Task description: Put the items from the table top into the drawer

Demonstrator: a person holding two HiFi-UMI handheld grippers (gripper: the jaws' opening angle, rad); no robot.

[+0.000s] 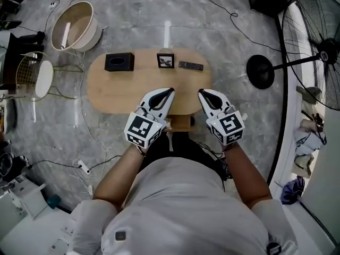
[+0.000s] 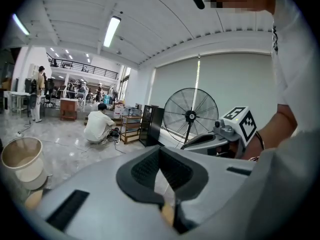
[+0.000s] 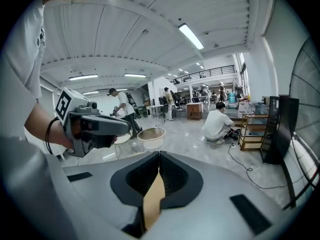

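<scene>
I hold the left gripper (image 1: pixel 169 92) and right gripper (image 1: pixel 202 93) clenched shut over the near edge of the oval light-wood table (image 1: pixel 127 92).

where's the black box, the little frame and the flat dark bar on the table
black box (image 1: pixel 119 62), head view, middle of its top face
small frame (image 1: pixel 166 60), head view, centre of the framed picture
flat dark bar (image 1: pixel 190 66), head view, middle of its length
</scene>
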